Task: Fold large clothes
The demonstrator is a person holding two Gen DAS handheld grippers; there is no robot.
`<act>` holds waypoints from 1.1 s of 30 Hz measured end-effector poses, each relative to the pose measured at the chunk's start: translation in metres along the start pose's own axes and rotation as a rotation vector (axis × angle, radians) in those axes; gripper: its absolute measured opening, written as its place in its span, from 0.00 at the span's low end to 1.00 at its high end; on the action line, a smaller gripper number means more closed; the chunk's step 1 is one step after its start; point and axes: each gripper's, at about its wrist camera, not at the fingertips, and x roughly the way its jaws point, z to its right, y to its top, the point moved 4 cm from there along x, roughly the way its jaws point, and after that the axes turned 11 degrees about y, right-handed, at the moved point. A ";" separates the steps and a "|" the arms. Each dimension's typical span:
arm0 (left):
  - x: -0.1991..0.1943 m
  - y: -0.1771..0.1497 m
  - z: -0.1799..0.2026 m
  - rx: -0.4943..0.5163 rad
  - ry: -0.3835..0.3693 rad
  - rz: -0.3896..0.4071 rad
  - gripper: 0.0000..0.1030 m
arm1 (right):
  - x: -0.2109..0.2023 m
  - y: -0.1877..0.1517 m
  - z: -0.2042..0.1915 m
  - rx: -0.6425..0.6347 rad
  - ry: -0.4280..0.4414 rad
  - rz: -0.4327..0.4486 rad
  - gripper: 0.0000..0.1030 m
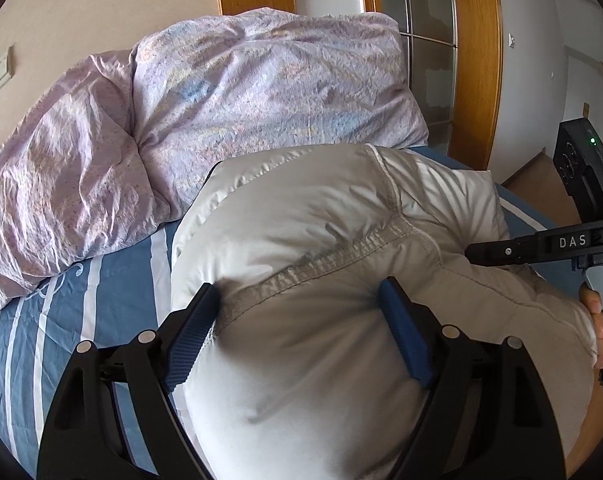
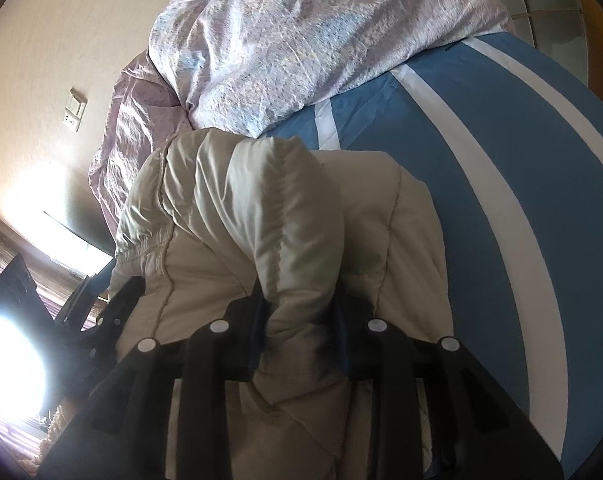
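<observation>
One rumpled duvet (image 1: 229,92) just beyond jacket (image 1: 321,240).

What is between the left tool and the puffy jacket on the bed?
Nothing visible. The left tool has its fingers on either side of the jacket, with no other object between. The purple quilt lies farther back on the bed.

left wrist: close, angled down | right wrist: close, angled down | shared: jacket (image 1: 321,240), duvet (image 2: 301,40)

Soft daylight, sharp left view; right view dimmer, glare blowing out its lower-left, fisheye-bent edges.
</observation>
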 end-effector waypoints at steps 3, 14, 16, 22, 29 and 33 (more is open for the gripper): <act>0.003 0.000 0.001 -0.003 0.004 0.003 0.82 | 0.002 0.000 0.003 0.006 0.002 0.001 0.28; 0.011 -0.001 0.004 -0.030 0.006 0.018 0.85 | 0.005 0.000 0.013 0.036 0.024 0.011 0.29; 0.013 -0.001 0.004 -0.033 0.006 0.018 0.86 | 0.006 0.001 0.014 0.038 0.025 0.011 0.29; 0.018 0.000 0.005 -0.042 0.007 0.015 0.87 | 0.007 0.003 0.017 0.049 0.023 0.014 0.29; 0.022 -0.003 0.006 -0.065 0.015 0.042 0.89 | 0.008 0.002 0.019 0.062 0.025 0.024 0.30; 0.018 0.002 0.003 -0.051 0.019 0.011 0.89 | 0.008 0.001 0.018 0.069 0.010 0.029 0.30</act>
